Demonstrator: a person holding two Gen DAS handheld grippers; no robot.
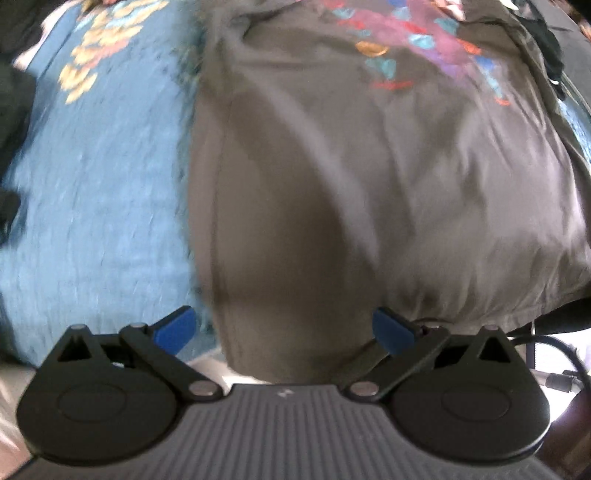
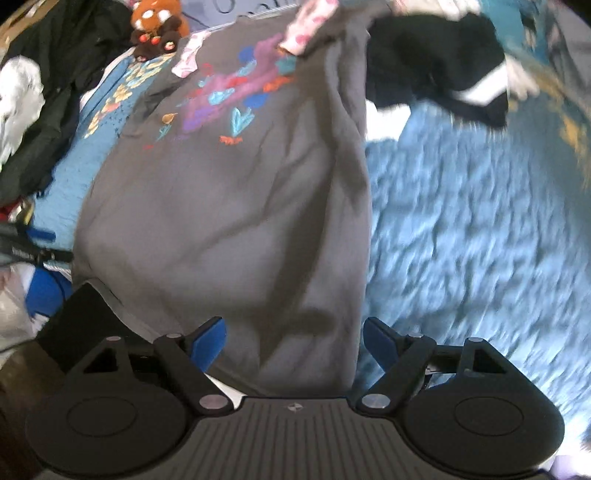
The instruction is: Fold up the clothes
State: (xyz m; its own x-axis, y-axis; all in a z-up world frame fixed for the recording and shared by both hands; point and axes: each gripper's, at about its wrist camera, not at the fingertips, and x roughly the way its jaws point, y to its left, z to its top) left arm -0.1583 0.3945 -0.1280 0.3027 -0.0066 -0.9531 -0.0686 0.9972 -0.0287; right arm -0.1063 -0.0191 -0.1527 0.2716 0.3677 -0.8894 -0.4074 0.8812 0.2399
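1. We've got the grey t-shirt [image 1: 369, 166] spread print-up on the blue bedspread [image 1: 92, 184], collar at the far end, hem at the near edge of the bed by both grippers.
2. The left gripper [image 1: 284, 332] has its jaws wide open straddling the hem's near left corner; fabric sits between the blue pads but nothing is pinched.
3. Same deal with the right gripper [image 2: 293, 341]: jaws spread wide around the near right corner, holding nothing.
4. Our guess at the step is grabbing both hem corners to fold the bottom up toward the print [image 2: 236, 92].
5. To do it well, we'd push in far enough to catch both layers, close evenly, then lift both corners together so the hem stays straight.
6. Watch the black garment [image 2: 436, 70] and pink sock [image 2: 310, 26] at the far end, they're crowding the collar.
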